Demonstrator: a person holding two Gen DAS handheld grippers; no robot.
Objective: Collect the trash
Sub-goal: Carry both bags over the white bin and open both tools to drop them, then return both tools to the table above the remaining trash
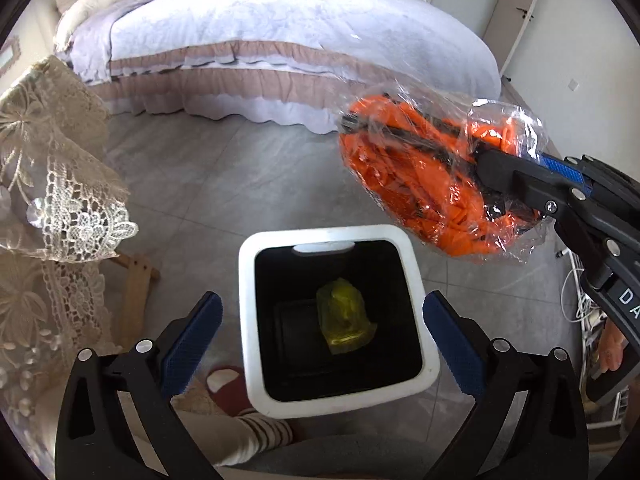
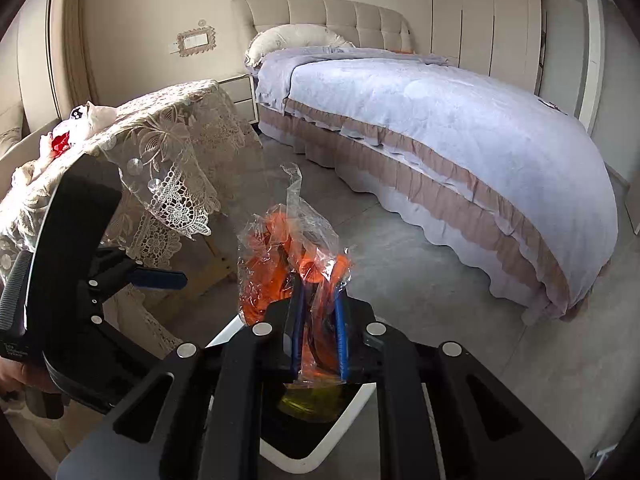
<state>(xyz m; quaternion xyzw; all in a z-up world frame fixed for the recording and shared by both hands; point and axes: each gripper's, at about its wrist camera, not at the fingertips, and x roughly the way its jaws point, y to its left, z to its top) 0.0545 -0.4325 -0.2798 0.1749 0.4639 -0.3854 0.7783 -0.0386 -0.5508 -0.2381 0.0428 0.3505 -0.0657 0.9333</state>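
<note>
Two grippers hang over one white-rimmed trash bin point(image 1: 412, 280). The left gripper point(image 1: 320, 340) has its blue-padded fingers point(image 1: 192, 344) spread wide with nothing between them — the bin's dark opening sits right in the gap below the tips, and a crumpled yellow wrapper point(image 1: 346, 316) lies at the bottom, slightly nearer the right-hand finger. The right gripper point(image 2: 320, 324) is nearly closed, its pads point(image 2: 341, 332) pinching a clear plastic bag of orange pieces point(image 2: 280, 264). Most of the bag bulges out ahead of the fingertips and to their left — held in the air above the bin's rim, not inside it. Beyond both sets of fingers lie grey floor tiles point(image 1: 240, 168) and a bed point(image 2: 460, 128); a lace-covered table point(image 2: 168, 152) stands off to the left.
</note>
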